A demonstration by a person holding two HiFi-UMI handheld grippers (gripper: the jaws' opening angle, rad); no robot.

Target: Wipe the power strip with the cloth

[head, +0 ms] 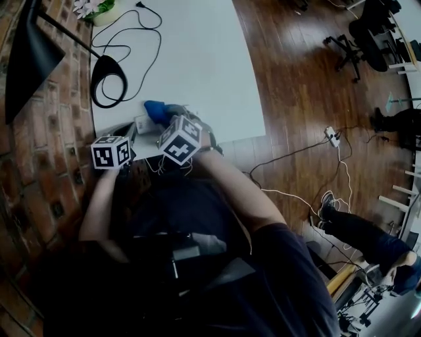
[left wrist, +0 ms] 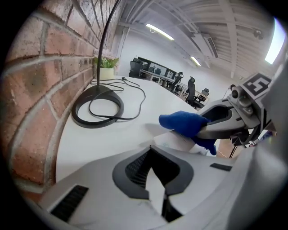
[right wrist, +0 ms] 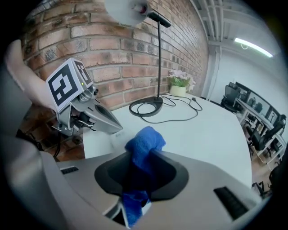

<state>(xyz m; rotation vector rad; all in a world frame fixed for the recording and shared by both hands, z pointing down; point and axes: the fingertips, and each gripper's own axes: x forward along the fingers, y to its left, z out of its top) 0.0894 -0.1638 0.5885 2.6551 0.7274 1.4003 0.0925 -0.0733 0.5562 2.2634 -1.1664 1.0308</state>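
At the white table's (head: 197, 66) near left corner lies a white power strip (head: 142, 123) (left wrist: 175, 143) (right wrist: 100, 143). A blue cloth (head: 158, 110) (left wrist: 183, 123) (right wrist: 145, 143) rests on its top, bunched between the jaws of my right gripper (right wrist: 141, 175) (left wrist: 204, 129) (head: 164, 122), which is shut on it. My left gripper (left wrist: 153, 173) (right wrist: 118, 128) (head: 129, 135) sits at the strip's end by the brick wall. Its jaws are closed, with a thin white piece of the strip showing between the pads.
A black desk lamp's ring base (head: 108, 80) (left wrist: 96, 108) (right wrist: 146, 107) and its looping cable lie beyond the strip. A potted plant (head: 92, 8) (right wrist: 180, 83) stands at the far corner. The brick wall (left wrist: 40, 81) runs close along the left. Cables and another strip (head: 332, 136) lie on the wooden floor.
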